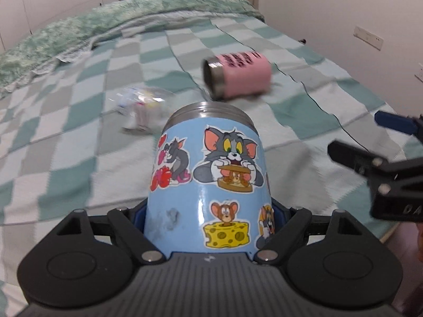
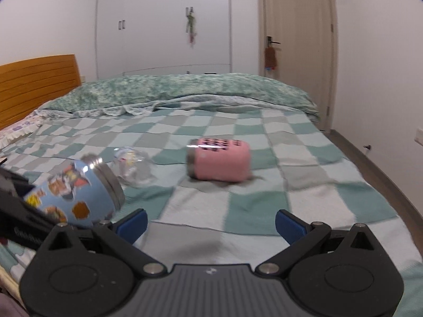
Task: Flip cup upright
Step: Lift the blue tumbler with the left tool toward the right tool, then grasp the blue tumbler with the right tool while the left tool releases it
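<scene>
My left gripper (image 1: 210,219) is shut on a light blue cup (image 1: 211,174) with cartoon cat and mouse stickers and a steel rim. It holds the cup off the bed, mouth pointing away and tilted up; the cup also shows at the left of the right wrist view (image 2: 76,192). A pink cup (image 1: 238,75) with a steel rim lies on its side on the checked blanket, also in the right wrist view (image 2: 219,161). A clear glass cup (image 1: 142,107) lies on its side, also in the right wrist view (image 2: 134,166). My right gripper (image 2: 210,224) is open and empty, also in the left wrist view (image 1: 370,142).
The bed has a teal and white checked blanket (image 2: 238,206) and a green quilt (image 2: 185,89) bunched at the far side. A wooden headboard (image 2: 37,84) stands at the left. A door (image 2: 298,47) and wardrobe (image 2: 164,23) are beyond. The bed's right edge (image 2: 396,200) drops to the floor.
</scene>
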The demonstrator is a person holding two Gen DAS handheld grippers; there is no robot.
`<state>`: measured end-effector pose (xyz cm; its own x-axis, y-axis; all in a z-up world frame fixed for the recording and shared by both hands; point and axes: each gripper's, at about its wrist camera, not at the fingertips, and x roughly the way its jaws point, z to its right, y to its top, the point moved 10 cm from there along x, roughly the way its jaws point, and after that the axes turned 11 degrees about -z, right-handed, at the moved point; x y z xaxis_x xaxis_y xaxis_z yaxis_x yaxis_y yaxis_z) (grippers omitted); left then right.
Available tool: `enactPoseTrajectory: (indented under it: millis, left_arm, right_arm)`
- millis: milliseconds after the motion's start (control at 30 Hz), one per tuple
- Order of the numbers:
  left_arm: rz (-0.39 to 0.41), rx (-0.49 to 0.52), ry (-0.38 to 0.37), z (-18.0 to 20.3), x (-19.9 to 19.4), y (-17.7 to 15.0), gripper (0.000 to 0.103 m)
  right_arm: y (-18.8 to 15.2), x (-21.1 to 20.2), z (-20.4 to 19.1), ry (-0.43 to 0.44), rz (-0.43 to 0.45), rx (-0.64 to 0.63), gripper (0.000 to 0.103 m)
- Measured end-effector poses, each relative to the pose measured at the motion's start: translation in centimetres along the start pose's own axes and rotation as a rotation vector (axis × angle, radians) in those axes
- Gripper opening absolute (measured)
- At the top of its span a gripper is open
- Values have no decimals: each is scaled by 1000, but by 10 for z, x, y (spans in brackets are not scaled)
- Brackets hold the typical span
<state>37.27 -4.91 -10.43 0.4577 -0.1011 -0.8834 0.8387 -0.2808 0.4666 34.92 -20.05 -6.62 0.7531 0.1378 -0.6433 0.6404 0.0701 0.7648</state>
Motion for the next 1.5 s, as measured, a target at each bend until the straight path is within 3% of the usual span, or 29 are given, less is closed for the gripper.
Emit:
enactPoseTrajectory:
  millis: [233, 400, 467, 500, 700, 800, 1000, 1167, 1267, 1400, 1433, 1467, 1500]
  left_arm:
    - [-63, -49, 10, 25, 41, -12, 85]
    - [-57, -92, 1, 19, 37, -15, 86]
    - [-24, -86, 14, 16, 22, -15, 93]
    - [8, -78, 32, 12, 10, -16, 103]
    - [179, -120, 114, -27, -54, -33, 103]
    - [212, -170, 136, -54, -69, -45, 103]
    - [193, -233, 121, -95, -64, -69, 103]
    - [180, -226, 103, -111, -50, -73, 103]
    - [172, -226, 95, -119, -41, -71, 103]
    - [170, -228, 70, -126, -31, -69, 103]
    - [170, -228, 64, -127, -29, -69, 103]
    - [171, -230, 59, -128, -28, -68, 103]
    - [170, -232, 53, -129, -26, -68, 103]
  right_arm:
    - [-12, -1, 26, -22, -24, 11, 103]
    - [-14, -1, 23, -19, -30, 3, 103]
    - [-12, -5, 21, -19, -22, 5, 103]
    - [-11, -8, 20, -19, -18, 6, 103]
    - [-2, -19, -5, -10, -4, -28, 103]
    - [2, -19, -34, 9, -15, -70, 103]
    - [7, -3, -92, 30, -111, -117, 103]
    - [11, 20, -119, 11, -201, -115, 103]
    - [12, 41, -123, -18, -277, -61, 102]
    - [5, 72, -116, 6, -384, 83, 102]
    - [3, 80, -115, 15, -415, 123, 99]
    - [1, 86, -114, 30, -432, 143, 90]
    - [-1, 91, -117, 53, -447, 150, 90]
